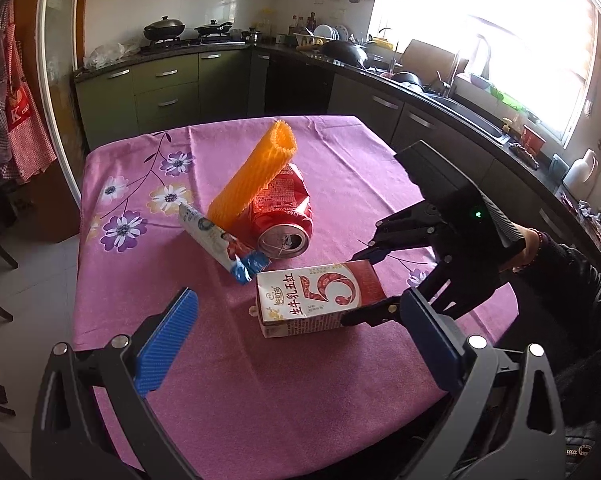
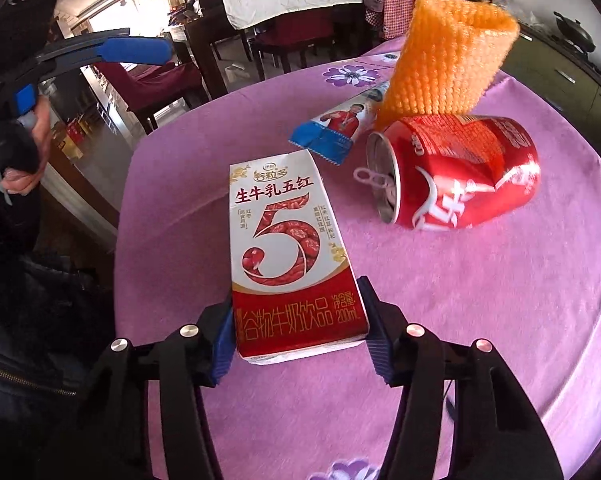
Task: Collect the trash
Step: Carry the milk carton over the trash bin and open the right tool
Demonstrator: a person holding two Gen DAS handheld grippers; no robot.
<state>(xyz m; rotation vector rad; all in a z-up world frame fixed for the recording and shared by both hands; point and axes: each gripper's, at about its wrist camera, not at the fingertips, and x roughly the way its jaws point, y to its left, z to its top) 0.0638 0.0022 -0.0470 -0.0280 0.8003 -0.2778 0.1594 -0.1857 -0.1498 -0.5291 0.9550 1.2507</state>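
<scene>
1. Trash lies grouped near the middle of the table: a milk carton (image 2: 292, 260), a crushed can (image 2: 460, 176), a foam net sleeve (image 2: 448, 64) and a snack wrapper (image 2: 336, 128).
2. The milk carton is a flat-sided paper box, white above and red below, printed with a large red numeral; it lies on its back on the pink tablecloth (image 2: 480, 320).
3. The right gripper (image 2: 300, 334) straddles the carton's near end. Its ribbed blue pads (image 2: 374, 332) sit against both long sides, so the claw reads as clamped on the carton, which rests on the cloth.
4. The crushed can is red dented metal, lying on its side with its open top and pull tab facing the carton, close to it but apart.
5. The foam net sleeve is an orange tube with a knobbly mesh texture, leaning tilted on top of the can.
6. The snack wrapper is a glossy, flattened plastic pack with a blue crimped end, lying beside the can and under the sleeve's lower end.
7. The left gripper (image 1: 300, 344) hovers above the near table edge, its blue ribbed pads wide apart with nothing between them.
8. The tablecloth is soft, finely textured fabric with purple and white flowers.
</scene>
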